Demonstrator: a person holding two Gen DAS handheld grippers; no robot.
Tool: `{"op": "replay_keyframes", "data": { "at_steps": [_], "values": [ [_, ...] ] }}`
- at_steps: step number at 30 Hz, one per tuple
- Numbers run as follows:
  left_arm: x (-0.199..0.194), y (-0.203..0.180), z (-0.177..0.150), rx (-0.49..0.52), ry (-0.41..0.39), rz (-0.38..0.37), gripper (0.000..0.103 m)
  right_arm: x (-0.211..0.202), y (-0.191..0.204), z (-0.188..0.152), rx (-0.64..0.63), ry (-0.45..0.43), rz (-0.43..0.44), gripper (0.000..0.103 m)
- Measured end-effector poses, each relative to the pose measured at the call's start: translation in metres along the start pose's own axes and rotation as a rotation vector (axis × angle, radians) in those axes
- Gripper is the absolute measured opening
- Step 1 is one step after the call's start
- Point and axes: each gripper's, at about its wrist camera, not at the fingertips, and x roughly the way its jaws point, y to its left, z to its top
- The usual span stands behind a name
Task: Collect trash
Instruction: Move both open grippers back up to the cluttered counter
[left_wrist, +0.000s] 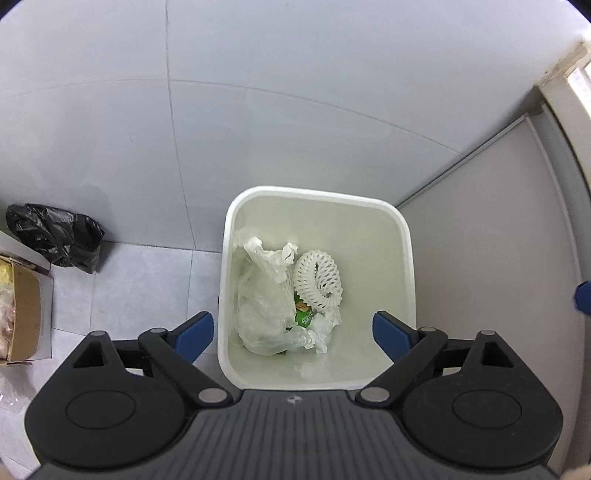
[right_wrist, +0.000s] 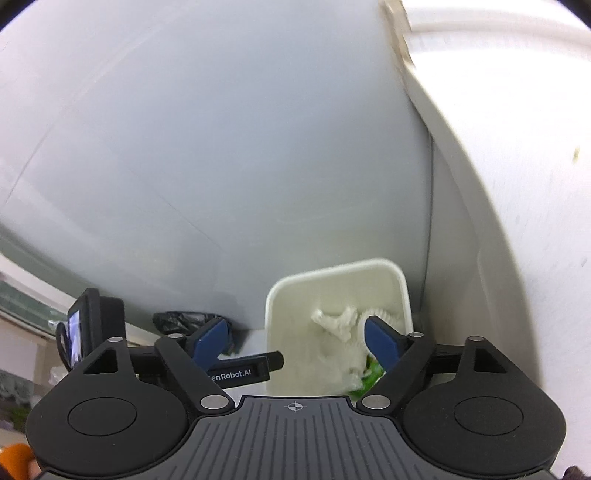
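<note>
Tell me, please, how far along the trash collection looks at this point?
Done: the bin already holds a clear bag, a foam net, tissue and a green wrapper.

In hand: nothing. The left tool and right tool are both open and empty above the bin.

Left: perhaps the black bag on the floor by the wall; whether it counts as trash is unclear.

We see soft, even, bright light with faint shadows; the left wrist view is sharp, the right smeared by motion blur, both bowed at dark corners.
</note>
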Motion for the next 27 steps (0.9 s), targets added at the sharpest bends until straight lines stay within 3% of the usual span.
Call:
{"op": "replay_keyframes", "data": {
  "at_steps": [7, 14, 22, 27],
  "values": [
    [-0.025, -0.005, 0.002, -0.014, -0.013, 0.011, 0.097, -0.045, 0.007, 0.002, -0.092, -0.124, -0.045, 0.096],
    [-0.050, -0.022, 0.006, 0.023, -0.049, 0.024, 0.099, -0.084, 0.006, 0.004, -0.169, -0.252, -0.161, 0.100],
    [-0.075, -0.054, 0.010, 0.097, -0.099, -0.018, 0.100, -0.128, -0.029, -0.002, -0.123, -0.336, -0.254, 0.101],
    [-0.090, -0.081, 0.010, 0.172, -0.126, -0.044, 0.100, -0.147, -0.054, -0.013, -0.119, -0.366, -0.389, 0.103]
  ]
}}
